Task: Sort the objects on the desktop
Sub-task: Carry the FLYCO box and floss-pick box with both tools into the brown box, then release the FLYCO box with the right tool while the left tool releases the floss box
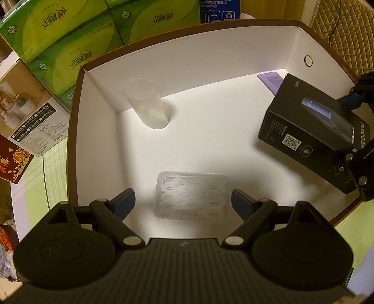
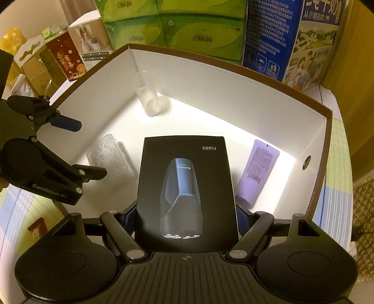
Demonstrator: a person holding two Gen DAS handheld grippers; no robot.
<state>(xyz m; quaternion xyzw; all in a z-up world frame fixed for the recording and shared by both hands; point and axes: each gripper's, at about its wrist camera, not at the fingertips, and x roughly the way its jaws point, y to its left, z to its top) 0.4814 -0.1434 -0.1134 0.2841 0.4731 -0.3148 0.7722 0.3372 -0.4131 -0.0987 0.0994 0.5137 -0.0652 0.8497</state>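
White tray (image 1: 210,70) holds cup (image 1: 149,105), clear container (image 1: 191,196), tube (image 2: 257,170).

The black shaver box (image 2: 187,187) carries "FS889" near its far edge and "FLYCO" above the pictured shaver; a QR code (image 1: 291,142) sits on its side. The left gripper (image 2: 92,149) arm reads "Gen Robot AI". The red carton (image 2: 66,59) shows "吾家有喜", and the blue milk carton (image 2: 320,14) shows "从小喝的奶".
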